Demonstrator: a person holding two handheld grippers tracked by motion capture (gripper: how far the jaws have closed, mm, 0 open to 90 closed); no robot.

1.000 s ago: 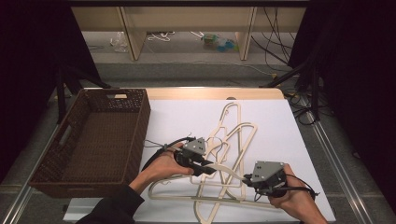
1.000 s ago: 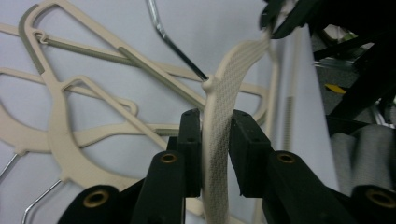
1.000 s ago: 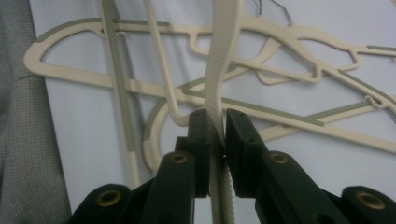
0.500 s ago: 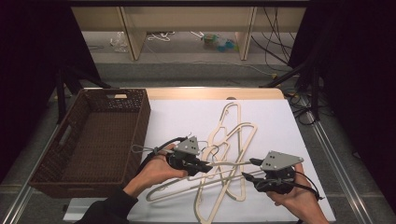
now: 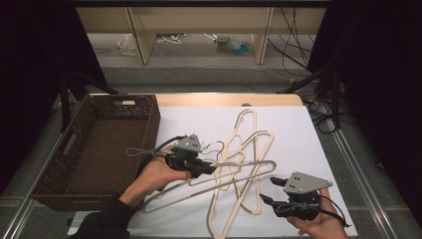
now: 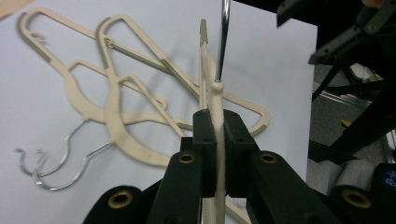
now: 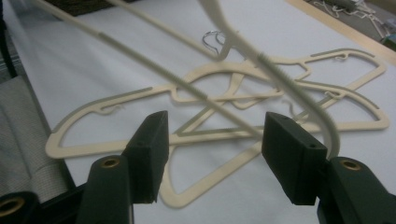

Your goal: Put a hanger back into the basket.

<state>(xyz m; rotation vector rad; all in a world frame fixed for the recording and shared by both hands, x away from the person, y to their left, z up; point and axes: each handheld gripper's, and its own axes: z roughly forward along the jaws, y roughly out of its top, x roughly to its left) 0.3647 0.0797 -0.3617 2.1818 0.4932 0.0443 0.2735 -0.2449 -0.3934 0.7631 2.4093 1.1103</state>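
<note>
Several hangers: cream plastic hangers, wire hooks, piled mid-table.
Writing: none readable.
Surface: your table is white-covered, wood edge at back; dark floor, cables behind.
Basket: brown wicker basket, left of pile.
Left gripper: your fingers clamped on lifted hanger.
Right gripper: your fingers apart, near pile.

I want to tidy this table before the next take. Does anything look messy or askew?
Yes. The cream hangers lie crossed in a tangled heap on the white sheet beside the basket. One is lifted at a tilt, clamped in the left hand-held gripper.
</note>
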